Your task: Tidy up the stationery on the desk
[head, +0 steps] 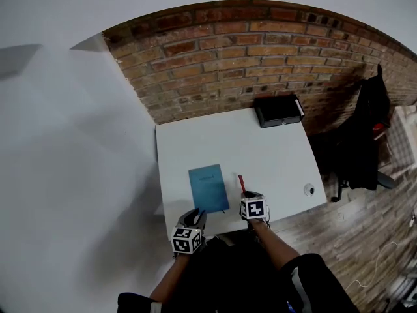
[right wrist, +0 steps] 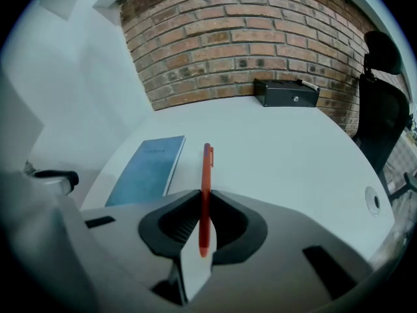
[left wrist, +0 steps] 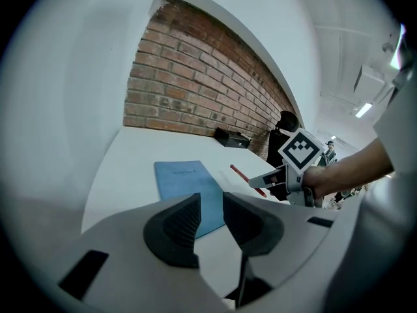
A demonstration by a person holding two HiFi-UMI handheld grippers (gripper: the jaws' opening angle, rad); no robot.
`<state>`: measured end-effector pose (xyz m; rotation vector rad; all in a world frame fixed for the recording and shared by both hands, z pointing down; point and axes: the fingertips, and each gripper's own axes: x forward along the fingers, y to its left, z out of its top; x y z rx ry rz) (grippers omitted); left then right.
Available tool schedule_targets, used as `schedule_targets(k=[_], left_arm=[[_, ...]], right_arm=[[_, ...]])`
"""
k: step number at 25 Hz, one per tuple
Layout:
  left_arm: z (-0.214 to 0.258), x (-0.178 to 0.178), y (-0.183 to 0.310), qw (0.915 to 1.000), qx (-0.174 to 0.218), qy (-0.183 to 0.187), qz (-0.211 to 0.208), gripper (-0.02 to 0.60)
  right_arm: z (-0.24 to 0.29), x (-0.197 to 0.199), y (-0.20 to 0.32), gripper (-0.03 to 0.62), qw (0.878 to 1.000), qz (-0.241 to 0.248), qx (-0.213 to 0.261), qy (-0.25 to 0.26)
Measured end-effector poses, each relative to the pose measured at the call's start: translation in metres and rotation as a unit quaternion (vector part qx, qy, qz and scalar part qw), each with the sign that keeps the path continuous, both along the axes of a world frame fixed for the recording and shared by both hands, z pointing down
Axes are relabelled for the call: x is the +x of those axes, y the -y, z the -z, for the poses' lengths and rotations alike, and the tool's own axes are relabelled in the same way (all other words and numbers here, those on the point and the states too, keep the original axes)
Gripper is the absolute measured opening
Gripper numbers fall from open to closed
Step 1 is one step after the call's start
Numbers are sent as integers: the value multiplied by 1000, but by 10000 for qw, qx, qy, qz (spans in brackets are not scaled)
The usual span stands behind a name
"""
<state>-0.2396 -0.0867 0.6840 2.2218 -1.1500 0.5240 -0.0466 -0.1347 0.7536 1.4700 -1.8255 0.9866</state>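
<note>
A blue notebook (head: 208,188) lies flat near the front of the white desk (head: 273,155). A red pen (right wrist: 206,188) runs between the jaws of my right gripper (right wrist: 205,222), which is shut on it; the pen points away toward the brick wall. In the head view the pen (head: 242,184) sticks out just right of the notebook, ahead of the right gripper (head: 253,207). My left gripper (left wrist: 210,219) hovers at the desk's front edge, open a little with nothing between its pads, the notebook (left wrist: 189,191) just beyond it. In the head view it (head: 189,237) sits below the notebook's near-left corner.
A black box (head: 279,111) stands at the desk's back right against the brick wall. A small round white object (head: 309,189) sits near the right edge. A black office chair (head: 361,142) stands right of the desk.
</note>
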Motion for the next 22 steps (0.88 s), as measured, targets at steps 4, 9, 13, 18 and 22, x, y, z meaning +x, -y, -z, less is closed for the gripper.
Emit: schedule_targets(k=[4,9,13,18,22], left_arm=[[-2,-17,-2,10000,-14,47,73,118],[-6,-41,-4,9995,-39,116,298,118],[-7,-59,-7,9985,-85,170,509,117],[-10,-75,-11,9971,-159,223,717,117],[-12,-81,-11,9963,-225,233,795,117]], right_arm=[[-2,-21,6,64,9997,-44,-47,232],[-10,-39,12,64,9993,-61,-134,334],[-14,-51,20,64,9991,-30,-210,369],[-17,-61,29,64,9985,-114,-302,452],[-23,-67,33,64,9980,-98,-383,483]])
